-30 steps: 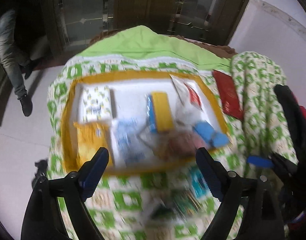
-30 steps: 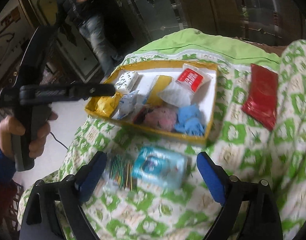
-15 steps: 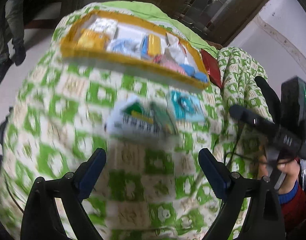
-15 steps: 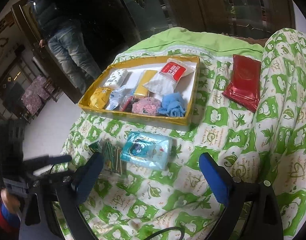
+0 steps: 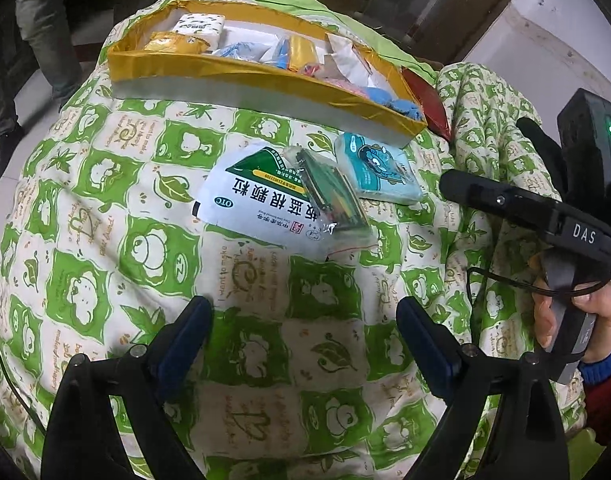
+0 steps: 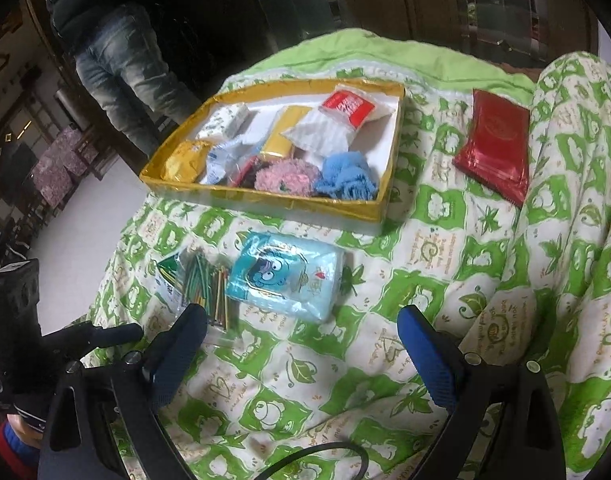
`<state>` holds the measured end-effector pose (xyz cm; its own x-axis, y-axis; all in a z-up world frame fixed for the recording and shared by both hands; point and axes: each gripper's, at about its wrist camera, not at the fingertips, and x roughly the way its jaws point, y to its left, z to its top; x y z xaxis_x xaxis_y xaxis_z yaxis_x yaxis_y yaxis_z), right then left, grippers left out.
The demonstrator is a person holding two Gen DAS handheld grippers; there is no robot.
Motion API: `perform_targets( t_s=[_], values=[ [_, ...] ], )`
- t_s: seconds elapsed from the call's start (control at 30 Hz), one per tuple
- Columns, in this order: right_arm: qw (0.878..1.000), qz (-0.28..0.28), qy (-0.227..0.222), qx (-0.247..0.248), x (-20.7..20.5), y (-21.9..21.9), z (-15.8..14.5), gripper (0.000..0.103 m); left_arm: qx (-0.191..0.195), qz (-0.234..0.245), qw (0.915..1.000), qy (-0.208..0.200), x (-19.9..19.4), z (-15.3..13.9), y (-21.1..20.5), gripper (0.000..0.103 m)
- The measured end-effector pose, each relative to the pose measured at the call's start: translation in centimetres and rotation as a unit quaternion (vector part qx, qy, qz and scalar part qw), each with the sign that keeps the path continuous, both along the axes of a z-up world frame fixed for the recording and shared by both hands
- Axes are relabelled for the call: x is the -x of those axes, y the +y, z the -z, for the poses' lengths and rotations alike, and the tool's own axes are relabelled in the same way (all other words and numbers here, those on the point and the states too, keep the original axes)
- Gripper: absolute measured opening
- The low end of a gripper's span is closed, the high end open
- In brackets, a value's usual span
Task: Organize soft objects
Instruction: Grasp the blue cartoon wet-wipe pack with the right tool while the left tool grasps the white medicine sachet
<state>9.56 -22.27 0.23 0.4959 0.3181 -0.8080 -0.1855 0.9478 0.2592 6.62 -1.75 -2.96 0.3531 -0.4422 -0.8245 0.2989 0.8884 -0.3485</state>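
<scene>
The left gripper [image 5: 303,338] has descended from above the yellow tray [image 5: 241,80] toward the quilt [image 5: 105,240]; jaws wide, empty. The white sachet [image 5: 249,208] lies directly ahead, long axis crosswise. The right gripper [image 6: 301,342], wide, faces the blue tissue pack [image 6: 285,276]

R tongs [image 6: 301,344] open; blue tissue pack [image 6: 285,276] just ahead.

yellow tray [image 6: 265,204]: 1 | loose packets on quilt: 4 – white sachet [image 5: 249,204], stick bag [image 5: 333,200], blue tissue pack [image 6: 285,276], red pouch [image 6: 493,148] | grippers: 2
</scene>
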Motion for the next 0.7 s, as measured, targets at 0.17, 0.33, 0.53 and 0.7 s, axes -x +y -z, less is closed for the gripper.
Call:
perform_targets(
  t_s=[0.17, 0.33, 0.53, 0.7],
  values=[
    [1.000, 0.006, 0.023, -0.007, -1.4, 0.4, 1.0, 0.098, -0.012, 0.006, 0.9999, -0.001, -0.1, 0.3, -0.2, 0.093],
    [0.999, 0.008, 0.041, -0.003, -3.7, 1.8, 2.0, 0.098, -0.030, 0.012, 0.9994, -0.008, -0.3, 0.3, -1.0, 0.093],
    [0.998, -0.013, 0.058, 0.034, -5.4, 4.3, 3.7, 0.098, -0.068, 0.011, 0.9974, -0.021, -1.8, -0.1, -1.6, 0.093],
    [0.996, 0.015, 0.062, 0.056, -5.8, 3.5, 4.0, 0.078, -0.082, 0.000, 0.9965, -0.018, -3.4, 0.0, -1.5, 0.093]
  ],
)
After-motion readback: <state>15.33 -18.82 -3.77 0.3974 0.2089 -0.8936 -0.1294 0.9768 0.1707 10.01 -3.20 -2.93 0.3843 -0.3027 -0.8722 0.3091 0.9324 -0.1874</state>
